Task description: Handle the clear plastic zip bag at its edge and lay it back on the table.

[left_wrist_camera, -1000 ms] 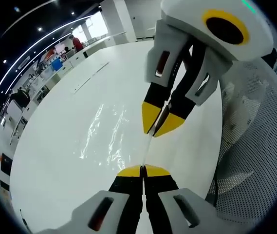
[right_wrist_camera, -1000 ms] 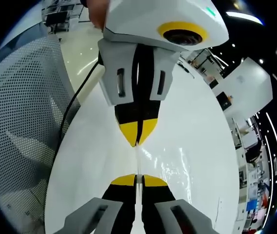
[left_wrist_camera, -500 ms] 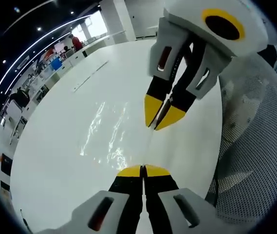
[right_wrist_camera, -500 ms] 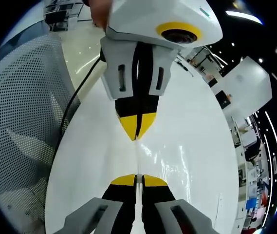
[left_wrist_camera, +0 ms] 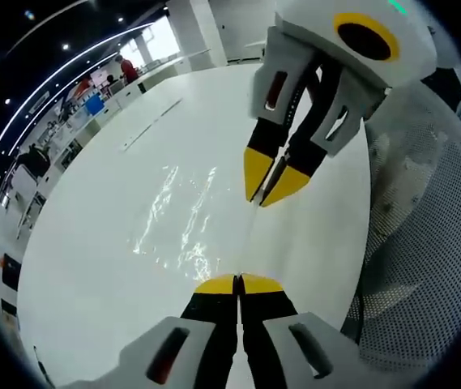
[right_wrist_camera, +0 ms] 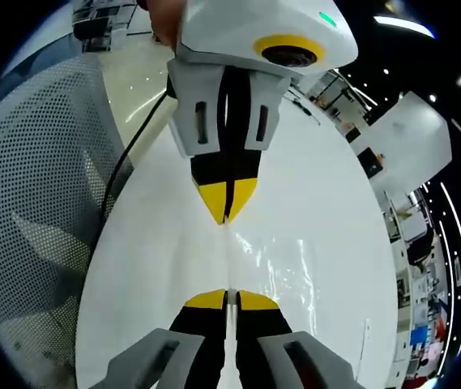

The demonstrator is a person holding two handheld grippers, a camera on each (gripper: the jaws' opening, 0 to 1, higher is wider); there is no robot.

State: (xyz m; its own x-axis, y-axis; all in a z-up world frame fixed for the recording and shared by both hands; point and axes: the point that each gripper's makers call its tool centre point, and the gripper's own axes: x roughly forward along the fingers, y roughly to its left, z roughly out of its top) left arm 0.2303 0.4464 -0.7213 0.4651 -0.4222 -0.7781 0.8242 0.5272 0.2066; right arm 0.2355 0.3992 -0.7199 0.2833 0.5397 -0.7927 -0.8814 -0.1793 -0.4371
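The clear plastic zip bag [left_wrist_camera: 183, 220] shows as glinting wrinkles over the white table [left_wrist_camera: 92, 267]. Its thin edge [left_wrist_camera: 248, 239] runs taut between the two grippers. My left gripper [left_wrist_camera: 238, 284] is shut on the near end of that edge. In the left gripper view my right gripper [left_wrist_camera: 262, 201] reaches in from the upper right, its yellow tips pinched on the far end. In the right gripper view my right gripper [right_wrist_camera: 227, 298] is shut on the bag edge [right_wrist_camera: 228, 259], and the left gripper [right_wrist_camera: 226, 217] hangs from above, shut on the other end. Bag glints [right_wrist_camera: 275, 271] lie to the right.
A grey mesh chair back [left_wrist_camera: 424, 243] stands beside the table edge, also seen as the mesh chair back [right_wrist_camera: 27, 170]. A black cable [right_wrist_camera: 133, 154] trails from the left gripper, and a person's hand [right_wrist_camera: 164, 18] holds it. Desks and people [left_wrist_camera: 92, 101] fill the far room.
The two grippers have drawn slightly farther apart, so a longer stretch of the bag's edge spans between them. Both stay shut on it.
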